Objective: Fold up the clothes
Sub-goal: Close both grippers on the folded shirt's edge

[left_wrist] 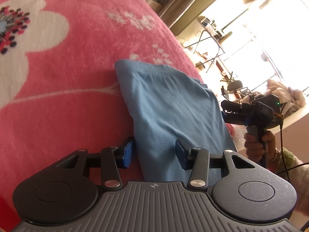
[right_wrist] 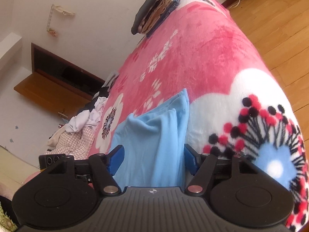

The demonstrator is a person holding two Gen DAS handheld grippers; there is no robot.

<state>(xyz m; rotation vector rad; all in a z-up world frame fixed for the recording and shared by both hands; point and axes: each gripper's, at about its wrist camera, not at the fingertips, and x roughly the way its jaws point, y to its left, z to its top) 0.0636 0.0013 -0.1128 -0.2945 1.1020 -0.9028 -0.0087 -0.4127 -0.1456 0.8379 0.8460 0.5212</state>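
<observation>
We see: blue garment [left_wrist: 173, 112] – soft matt knit | pink blanket [left_wrist: 77, 77] – fuzzy fleece | floor [right_wrist: 270, 29] – glossy wood | gripper fingers [left_wrist: 108, 166] – matt black plastic

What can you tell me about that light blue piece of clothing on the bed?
The light blue garment is soft, plain knit-looking cloth, folded into a creased, roughly rectangular bundle with layered edges. It lies on the pink flowered blanket. Its near edge sits between the blue pads of the left gripper, and its other end between those of the right gripper; neither pair visibly pinches it.
</observation>
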